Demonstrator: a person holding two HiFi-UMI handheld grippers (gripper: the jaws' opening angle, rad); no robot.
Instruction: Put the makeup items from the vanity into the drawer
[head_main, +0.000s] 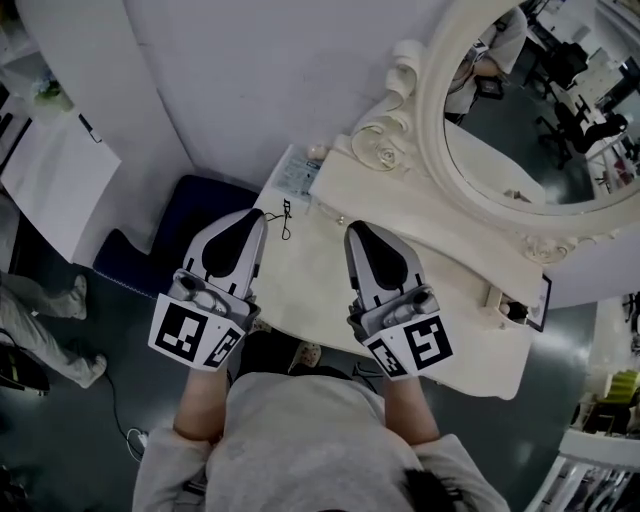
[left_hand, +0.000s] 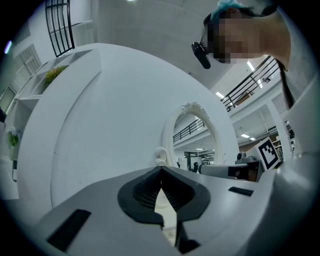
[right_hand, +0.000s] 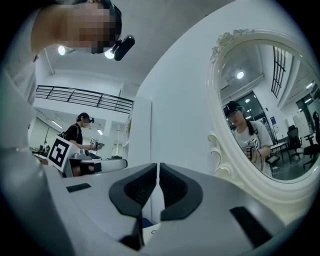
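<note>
Both empty | left gripper (left_hand: 161, 171) jaws together | right gripper (right_hand: 158, 166) jaws together

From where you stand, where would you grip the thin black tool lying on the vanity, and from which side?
Probably its slim middle, from above, jaws across its length: the thin black tool lies flat on the vanity, just ahead of the left gripper.

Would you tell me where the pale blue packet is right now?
In the head view, the pale blue packet lies on the vanity at its far-left corner, beside the mirror's carved base, just beyond the left gripper.
</note>
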